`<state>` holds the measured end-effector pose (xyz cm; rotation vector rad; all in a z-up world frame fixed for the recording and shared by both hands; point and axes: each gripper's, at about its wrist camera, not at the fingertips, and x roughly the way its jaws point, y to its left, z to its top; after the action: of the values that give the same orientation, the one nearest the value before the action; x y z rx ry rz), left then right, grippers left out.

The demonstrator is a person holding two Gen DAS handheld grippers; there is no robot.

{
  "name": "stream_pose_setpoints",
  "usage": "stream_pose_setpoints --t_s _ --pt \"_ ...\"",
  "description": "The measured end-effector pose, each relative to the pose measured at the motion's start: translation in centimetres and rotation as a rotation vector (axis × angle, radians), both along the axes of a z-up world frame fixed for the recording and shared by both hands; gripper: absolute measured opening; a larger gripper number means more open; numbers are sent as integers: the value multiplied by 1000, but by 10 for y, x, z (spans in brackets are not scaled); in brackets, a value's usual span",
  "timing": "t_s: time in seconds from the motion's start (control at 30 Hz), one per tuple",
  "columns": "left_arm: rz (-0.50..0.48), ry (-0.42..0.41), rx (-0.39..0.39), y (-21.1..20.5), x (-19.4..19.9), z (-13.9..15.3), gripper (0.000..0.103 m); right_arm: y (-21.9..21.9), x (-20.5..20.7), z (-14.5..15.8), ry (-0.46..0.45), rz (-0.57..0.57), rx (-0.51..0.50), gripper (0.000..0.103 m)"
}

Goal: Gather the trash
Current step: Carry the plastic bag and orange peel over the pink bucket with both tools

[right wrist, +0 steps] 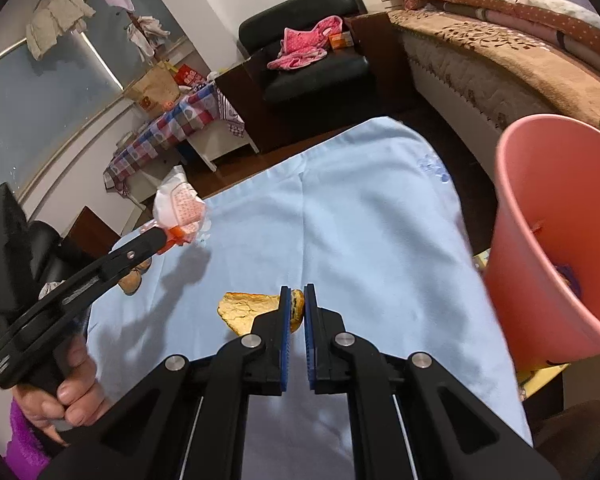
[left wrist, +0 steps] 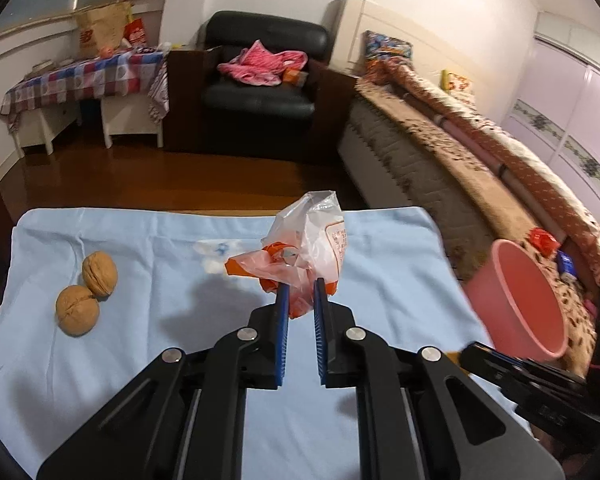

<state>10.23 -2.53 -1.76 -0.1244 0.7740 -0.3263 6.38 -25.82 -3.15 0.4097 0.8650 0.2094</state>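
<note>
The left gripper (left wrist: 299,290) had its blue pads pinched on a crumpled plastic wrapper (left wrist: 300,248), clear with orange print, and held it up off the light blue cloth (left wrist: 160,320) that covered the table. From the right wrist view the same wrapper (right wrist: 179,204) showed as a white and orange bundle at the tip of the left gripper (right wrist: 168,240), raised above the far left part of the cloth (right wrist: 360,208), with the person's hand (right wrist: 66,388) wrapped round the handle below.

Two walnuts (left wrist: 87,292) lay touching each other on the left side of the cloth, well apart from the wrapper.

The right gripper (right wrist: 297,304) had its fingers drawn close, pinching the right end of a yellowish piece of peel (right wrist: 246,308); whether that piece rested on the cloth or hung just above it, I could not tell.

A pink bucket (right wrist: 540,240) sat at the right edge of the table, tilted with its mouth towards the cameras, and something small and purple lay inside it. The left wrist view caught the bucket (left wrist: 516,300) too, beside the bed (left wrist: 440,148).
</note>
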Motion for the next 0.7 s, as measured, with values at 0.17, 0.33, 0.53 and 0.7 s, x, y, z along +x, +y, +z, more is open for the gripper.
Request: stream_pose_setpoints --t_s 0.17,0.33,0.53,0.7 --pt "-60 -10 -27 -17 -21 16 11 -19 -17 8 -20 -42 9 6" --pt "-141 -7 -37 -47 -42 23 11 -49 -35 14 -36 -110 14 6" --pt "-218 -16 -39 -83 -59 28 11 -96 -54 19 -47 -219 23 6" --pt "-260 -23 -33 -110 -67 31 11 -134 -70 22 -65 -307 11 6"
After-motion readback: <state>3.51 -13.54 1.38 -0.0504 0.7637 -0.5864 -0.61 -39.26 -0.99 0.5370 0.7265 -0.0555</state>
